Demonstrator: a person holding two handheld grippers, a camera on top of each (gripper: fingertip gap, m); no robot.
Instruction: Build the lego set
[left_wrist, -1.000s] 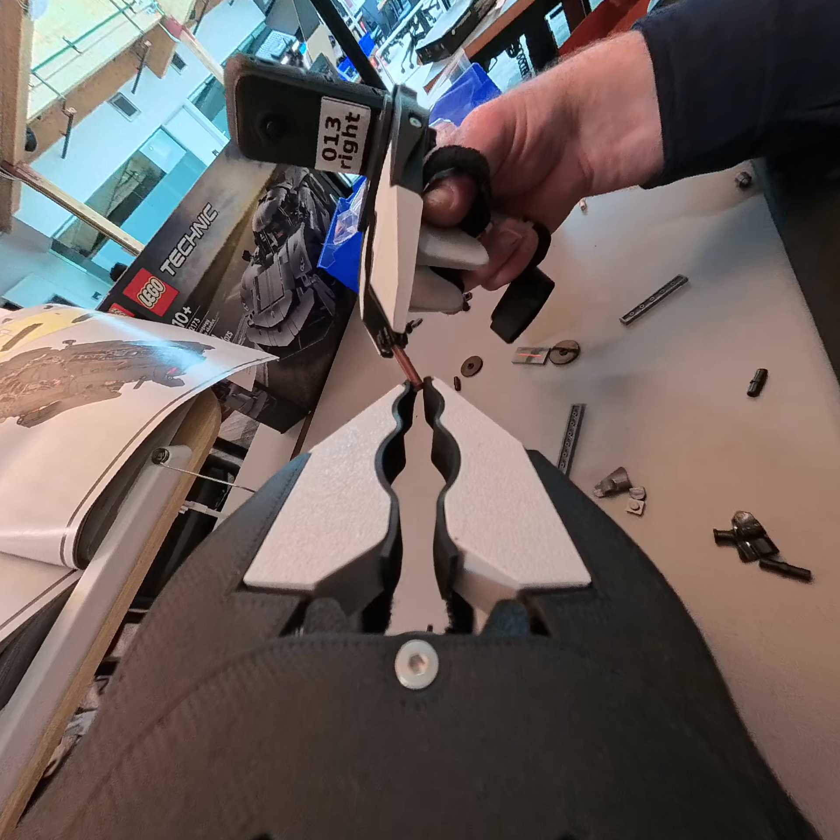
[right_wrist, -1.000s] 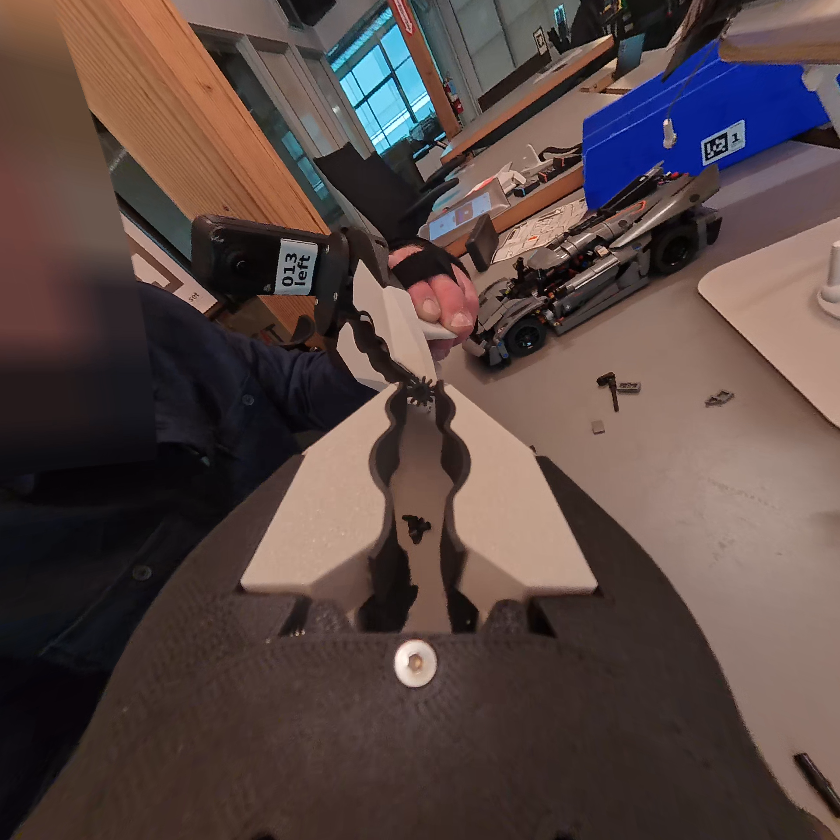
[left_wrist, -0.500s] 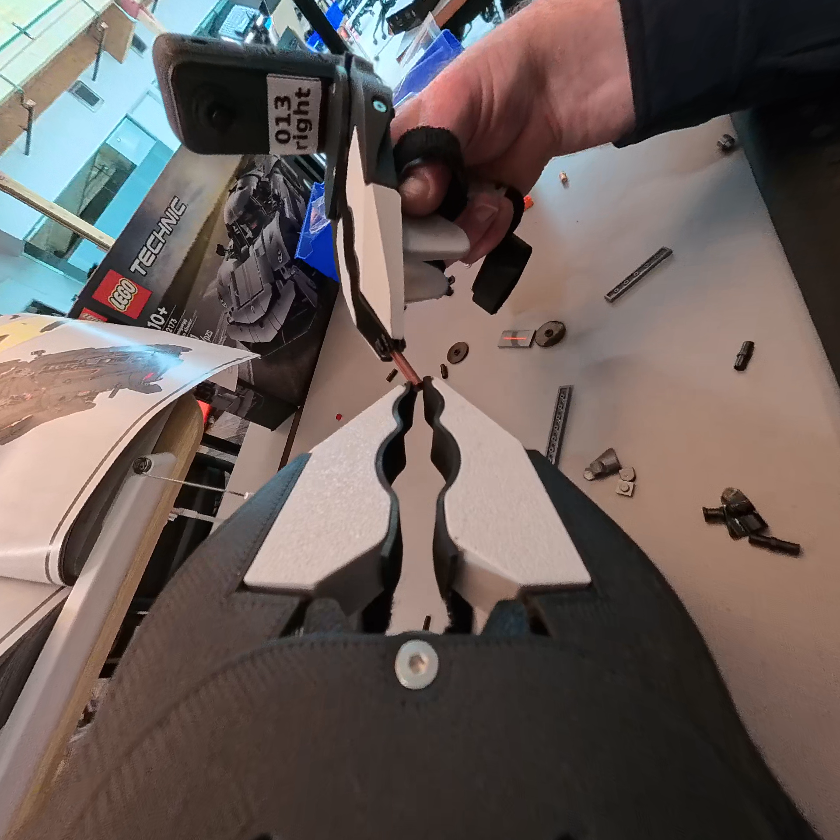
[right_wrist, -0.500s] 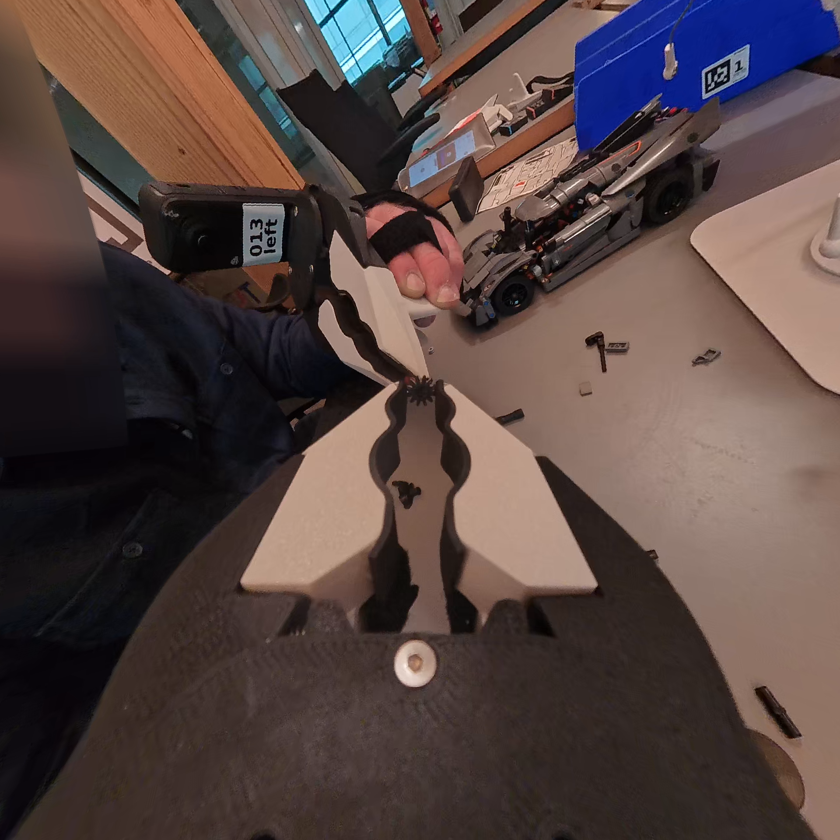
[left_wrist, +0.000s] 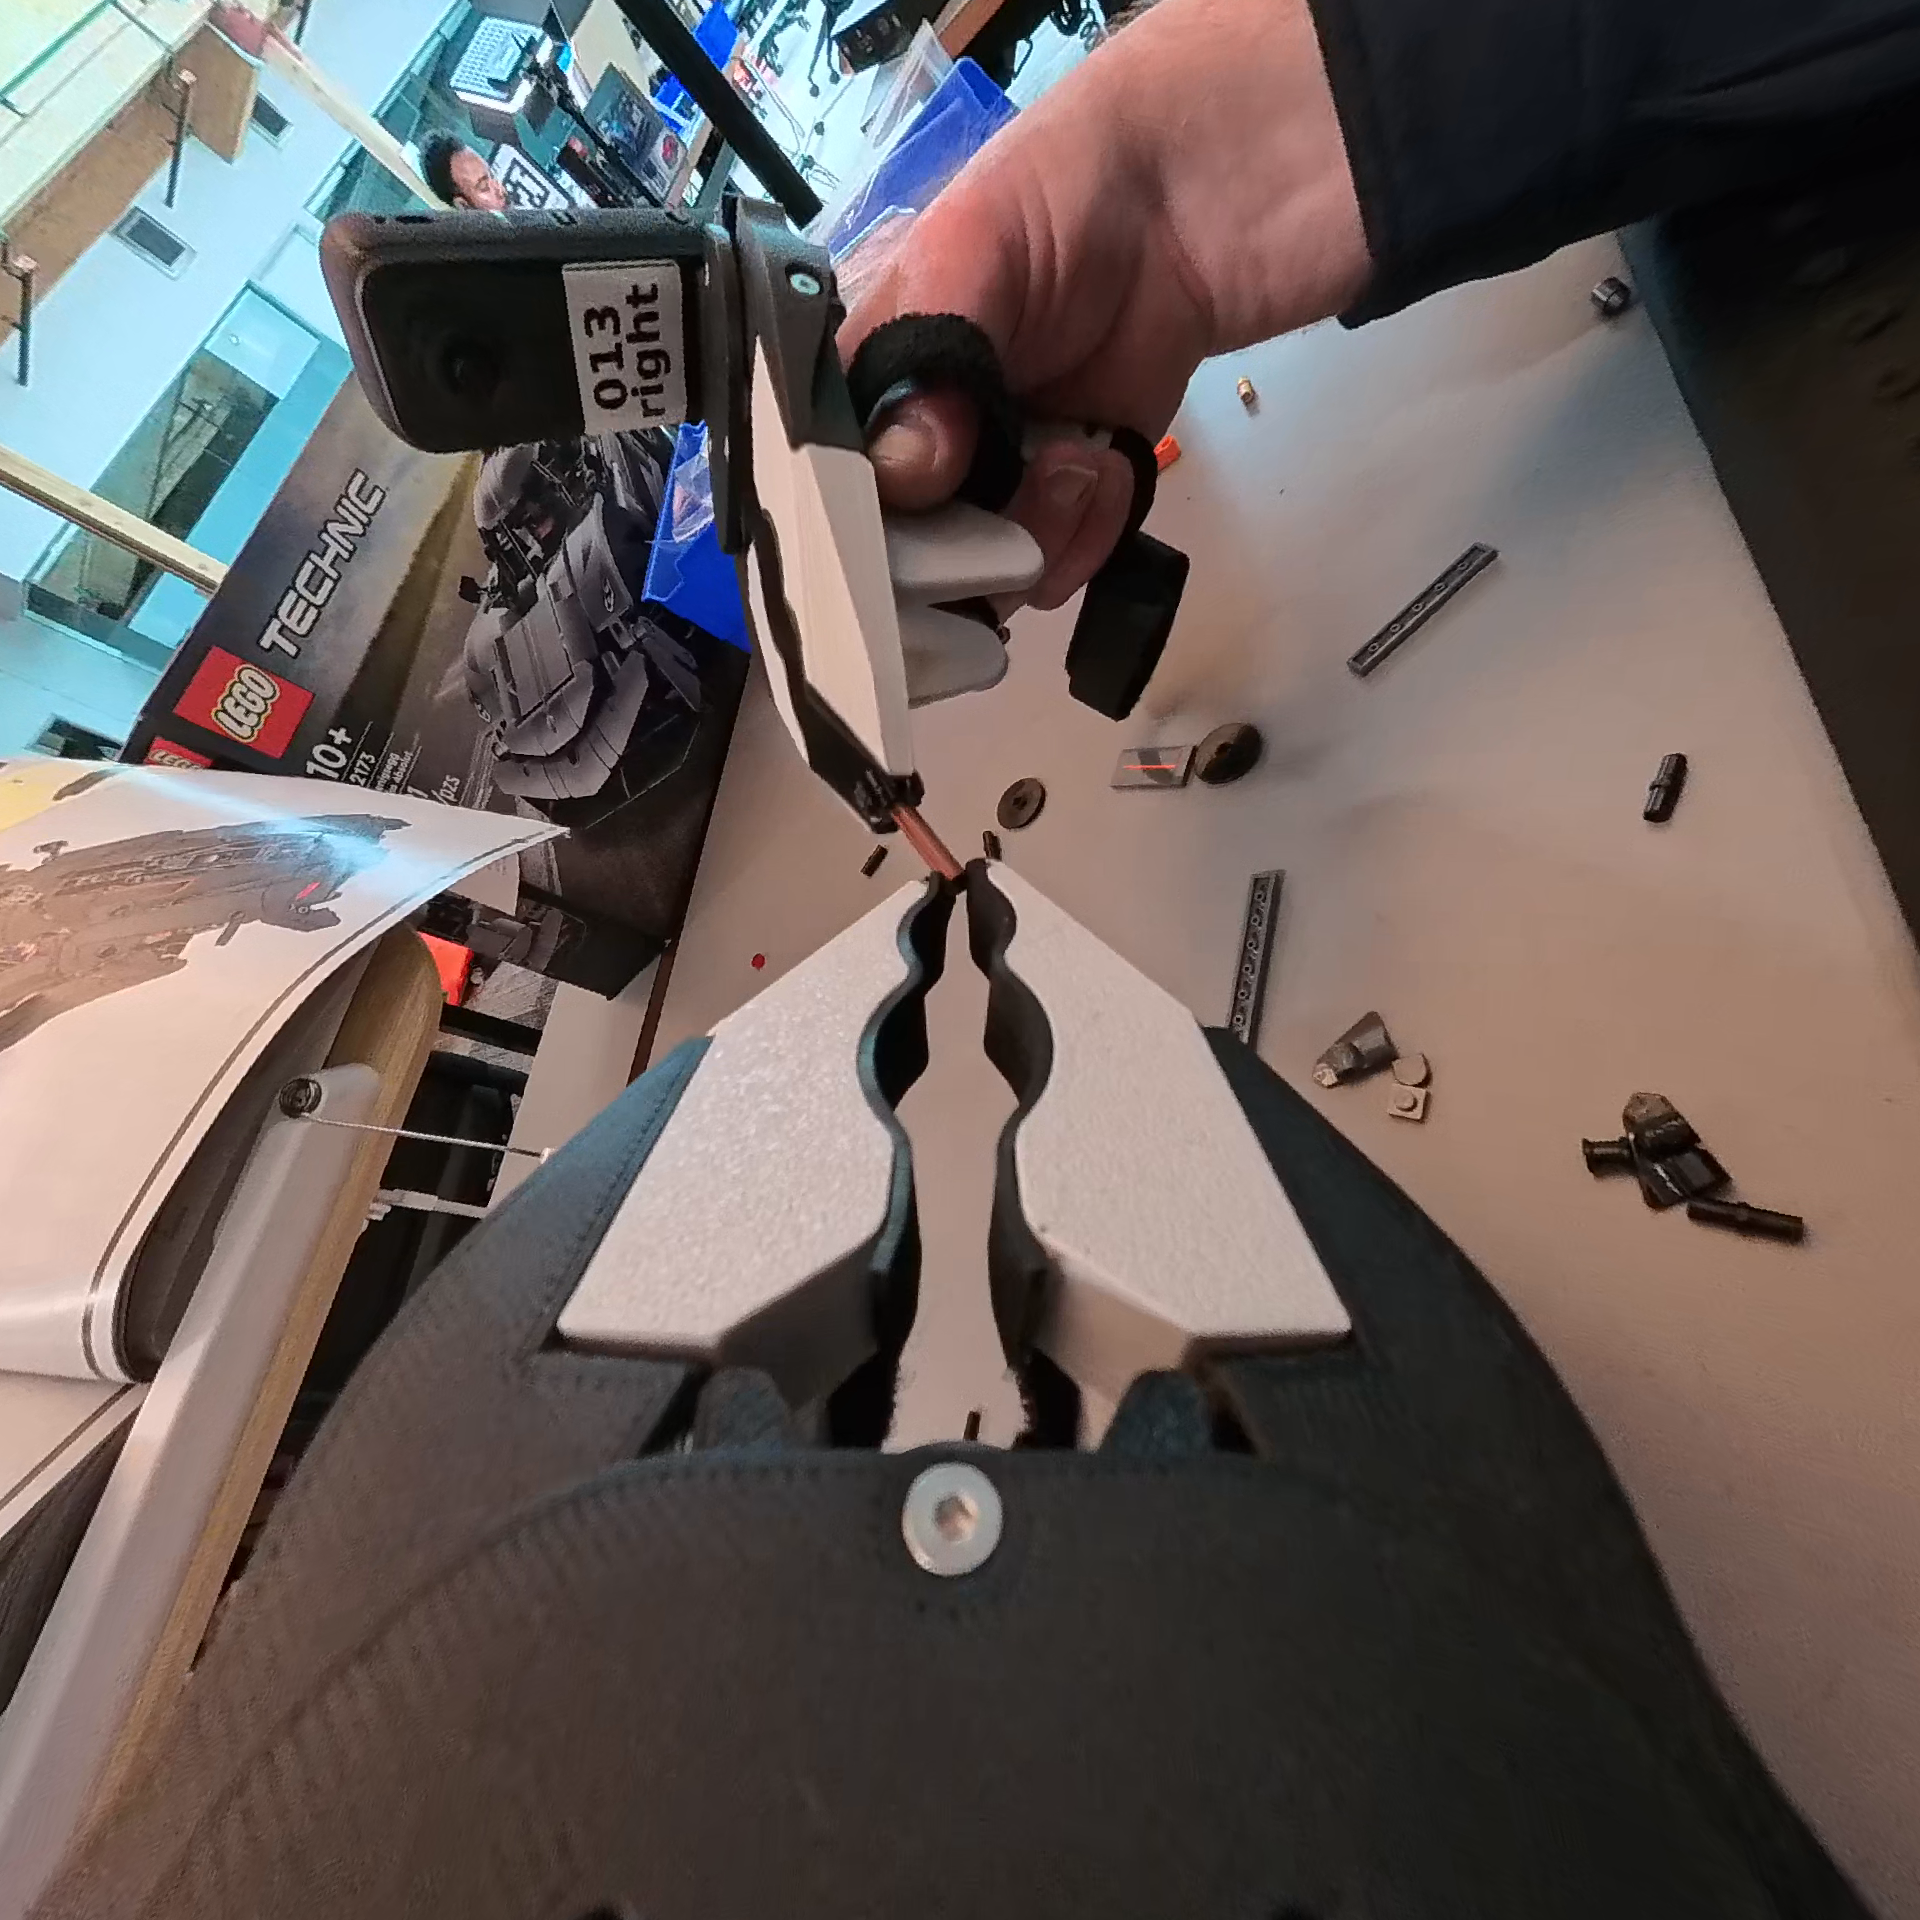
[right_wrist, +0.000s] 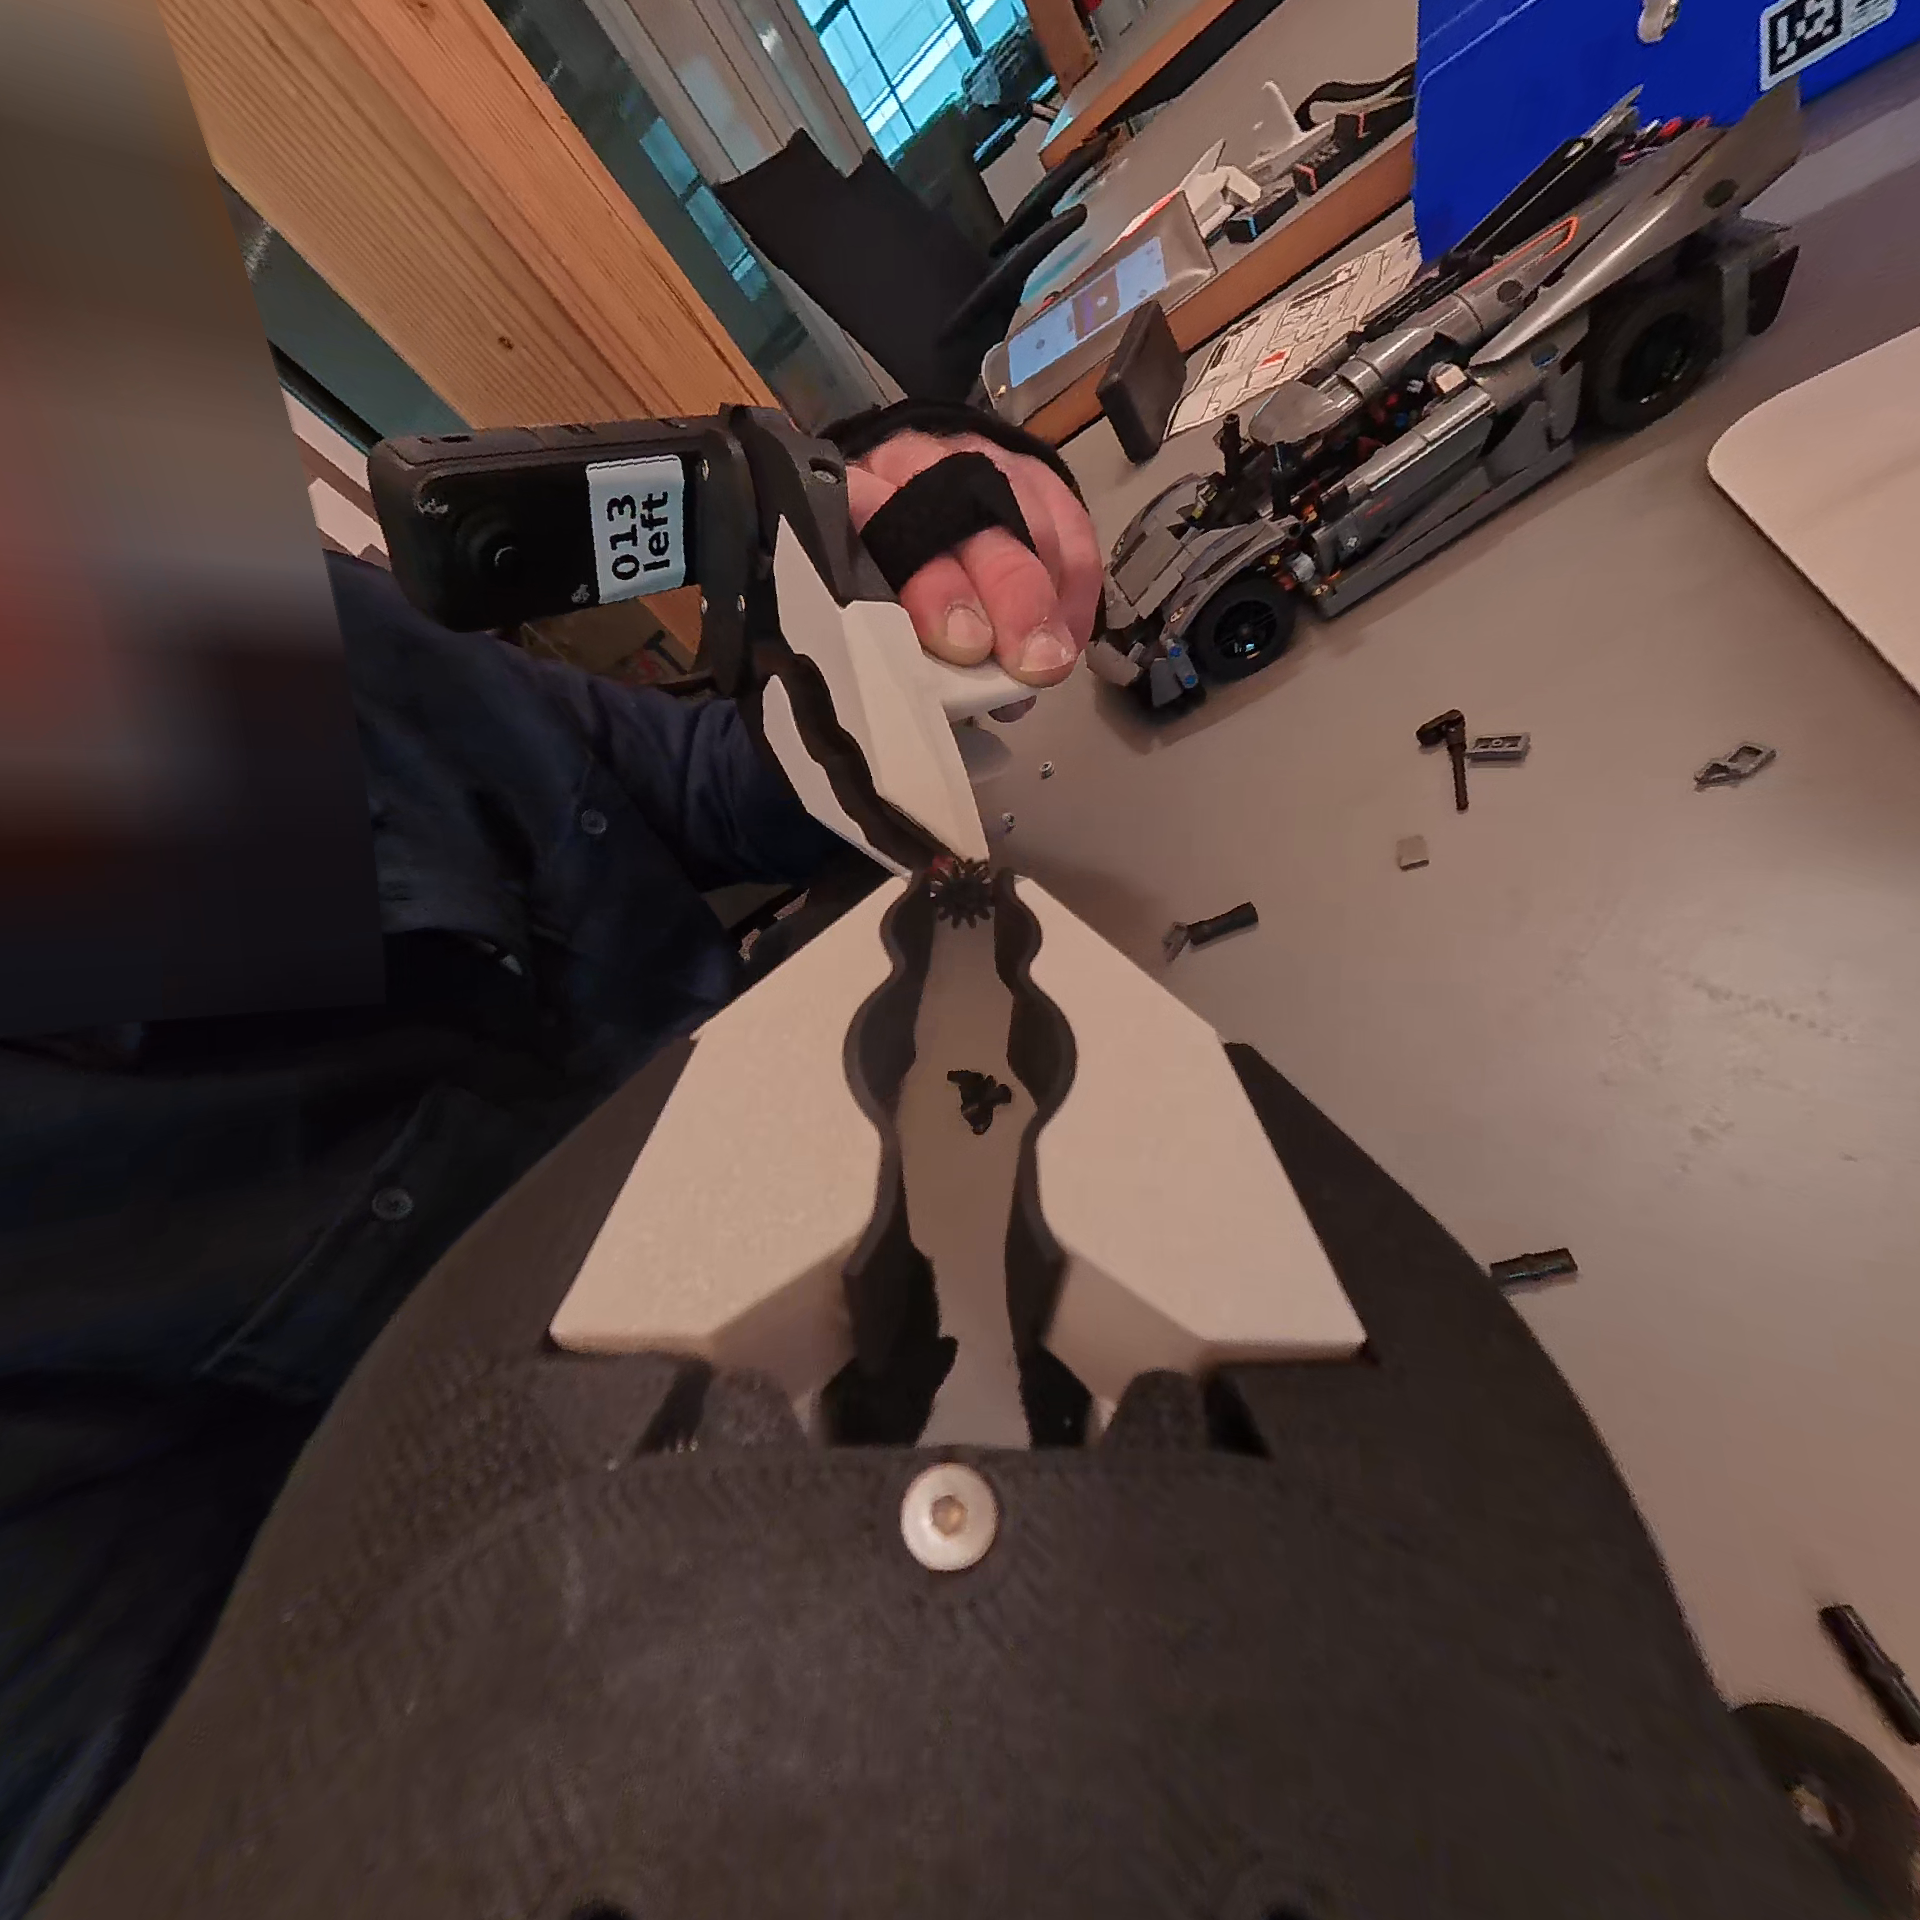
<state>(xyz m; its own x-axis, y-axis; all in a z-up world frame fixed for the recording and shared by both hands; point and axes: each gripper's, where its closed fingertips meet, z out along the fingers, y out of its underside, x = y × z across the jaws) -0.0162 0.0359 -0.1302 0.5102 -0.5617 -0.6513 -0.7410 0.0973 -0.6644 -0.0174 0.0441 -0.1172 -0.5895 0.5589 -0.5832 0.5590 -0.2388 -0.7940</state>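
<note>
Two tools meet tip to tip. Left view: our left tongs (left_wrist: 953, 891) clamp the rod (left_wrist: 928, 844), which slants up-left into the right tongs. Right view: our right tongs (right_wrist: 962, 894) pinch the gear (right_wrist: 958, 891) on that rod, above the surface (right_wrist: 1455, 1039).

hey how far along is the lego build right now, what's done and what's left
Done: the grey car stands largely assembled, wheels on. In hand: the right gripper pinches a small black gear, the left gripper a thin reddish axle, tips meeting as if to join them. Left: loose parts lie across the table, including a grey beam and black pins.
</note>
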